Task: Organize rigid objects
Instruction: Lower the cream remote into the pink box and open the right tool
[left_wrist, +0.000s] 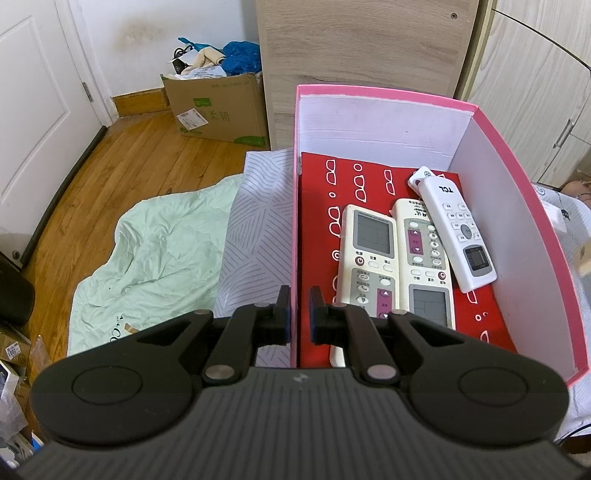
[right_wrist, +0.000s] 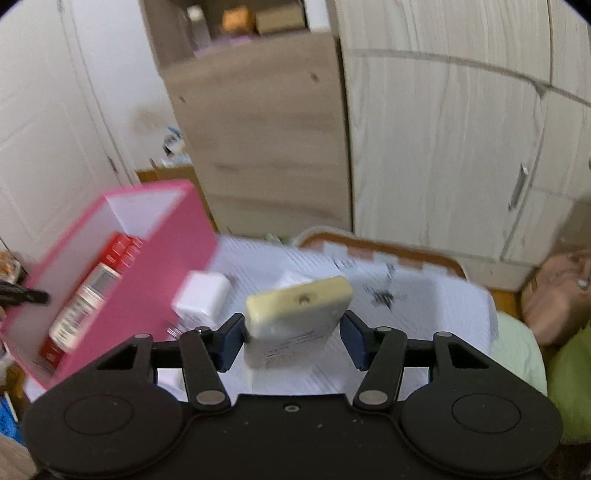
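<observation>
A pink box (left_wrist: 524, 206) with a red patterned floor holds three white remotes: one with a screen at the top (left_wrist: 369, 258), one turned the other way (left_wrist: 424, 258), and a TCL remote (left_wrist: 458, 236) lying slanted at the right. My left gripper (left_wrist: 299, 314) is shut on the box's left wall. In the right wrist view my right gripper (right_wrist: 291, 336) is shut on a yellowed white remote (right_wrist: 295, 314), held above the bed, right of the pink box (right_wrist: 147, 273). The view is blurred.
The box stands on a bed with a striped white cloth (left_wrist: 255, 221) and pale green sheet (left_wrist: 155, 251). A white charger block (right_wrist: 201, 295) lies beside the box. A cardboard box (left_wrist: 218, 107) sits on the wooden floor. Wardrobes (right_wrist: 443, 147) stand behind.
</observation>
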